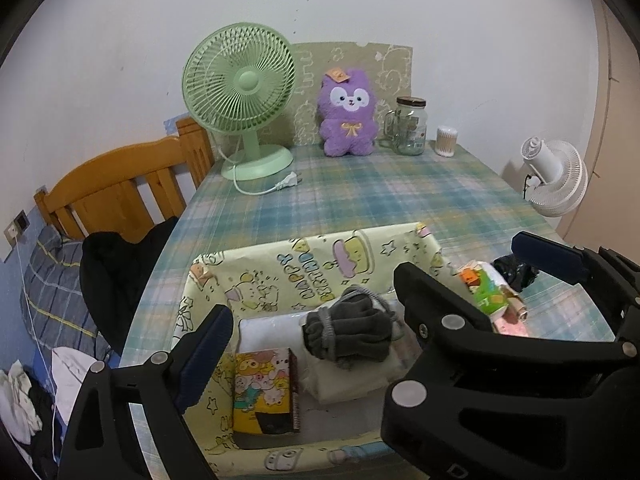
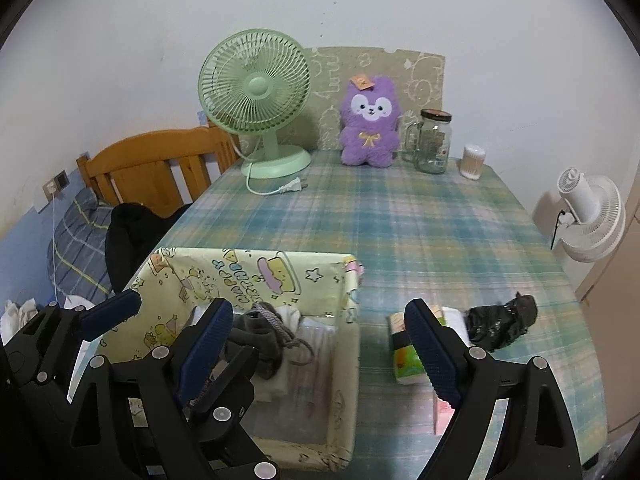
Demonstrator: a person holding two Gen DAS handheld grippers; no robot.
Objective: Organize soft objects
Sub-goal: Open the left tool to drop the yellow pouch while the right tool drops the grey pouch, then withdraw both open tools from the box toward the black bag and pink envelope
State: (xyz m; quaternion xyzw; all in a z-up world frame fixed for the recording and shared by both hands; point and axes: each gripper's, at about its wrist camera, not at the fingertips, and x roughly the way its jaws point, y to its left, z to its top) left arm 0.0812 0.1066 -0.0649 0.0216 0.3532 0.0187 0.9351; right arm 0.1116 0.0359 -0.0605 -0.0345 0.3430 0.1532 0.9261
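A table covered with a blue-green plaid cloth [image 2: 420,220] holds an open-topped yellow box wrapped in cartoon birthday paper [image 1: 280,276] at its near edge. Inside the box, a bundle of dark grey knitted gloves with a lighter grey cuff [image 1: 348,332] lies on top of folded white cloth [image 1: 272,328], with a small yellow notebook printed with cartoon animals [image 1: 264,388] resting in the box's near left corner. The left gripper [image 1: 316,312], with black arms and dark blue ribbed pads, hangs above the box with its jaws spread wide and nothing between them; the gloves sit below, apart from the pads. The right gripper [image 2: 320,332] is likewise released, its jaws wide apart, one finger over the box's right part and the other over the table beside it. Just right of the box, on the cloth, lie a small tissue packet with green and orange print [image 2: 408,360] and, past it, a crumpled black soft item [image 2: 500,324]; a pink flat thing [image 2: 442,412] shows at the near edge, partly hidden by the finger. At the far end of the table stand a pale green desk fan [image 2: 256,92] with its plug lying loose, a purple plush toy [image 2: 370,124], a glass mug-jar with a dark lid [image 2: 434,142] and a small tub of cotton swabs [image 2: 473,161].
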